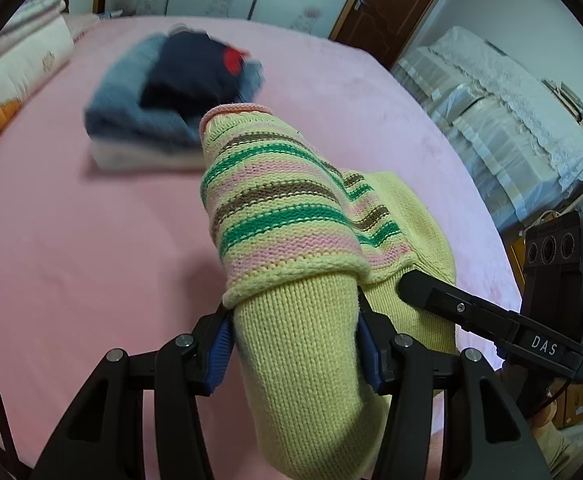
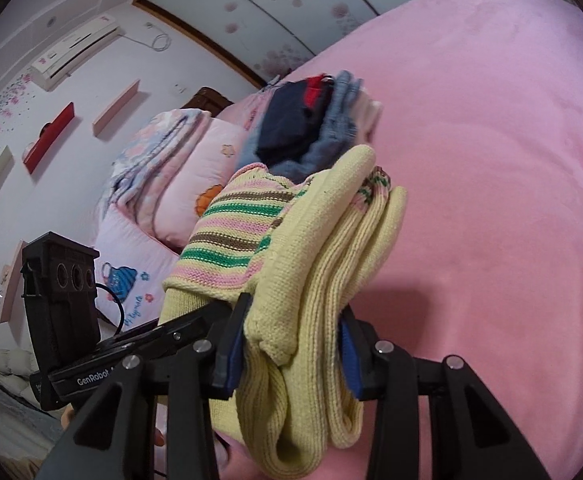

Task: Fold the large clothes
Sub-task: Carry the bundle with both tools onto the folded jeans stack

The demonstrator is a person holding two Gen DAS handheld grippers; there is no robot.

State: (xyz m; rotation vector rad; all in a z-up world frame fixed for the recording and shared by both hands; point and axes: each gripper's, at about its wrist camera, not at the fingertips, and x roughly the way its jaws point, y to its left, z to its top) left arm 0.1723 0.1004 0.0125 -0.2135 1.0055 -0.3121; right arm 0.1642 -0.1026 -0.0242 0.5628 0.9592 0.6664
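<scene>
Two grippers have hold of one folded sweater (image 1: 291, 216), and you carry it clear above the pink bed (image 1: 71, 240). Your left gripper (image 1: 295, 344) is closed on a thick yellow bundle of the knit, the blue pads (image 1: 221, 350) pressing it from both sides with the jaws roughly half apart around the bulk. The striped part, in green, pink and brown, lies folded over the top of that bundle and reaches away from the camera.

Your right gripper (image 2: 291, 348) is clamped on the ribbed yellow layers of the sweater (image 2: 311, 248), which stand stacked on edge between its pads; the jaws are narrower than halfway and filled by cloth. In the left wrist view the right gripper (image 1: 407, 280) shows at the sweater's right side, a black finger pushed into the yellow knit. In the right wrist view the left gripper's body shows at lower left, its tip lost under the sweater.

Beyond the sweater, a pile (image 1: 171, 108) of folded clothes sits on the bed: a dark navy piece with a red patch on top, grey-blue knit below, white at the bottom. It is blurred. Pillows (image 2: 187, 184) and a folded quilt (image 2: 147, 156) lie at the head of the bed.
</scene>
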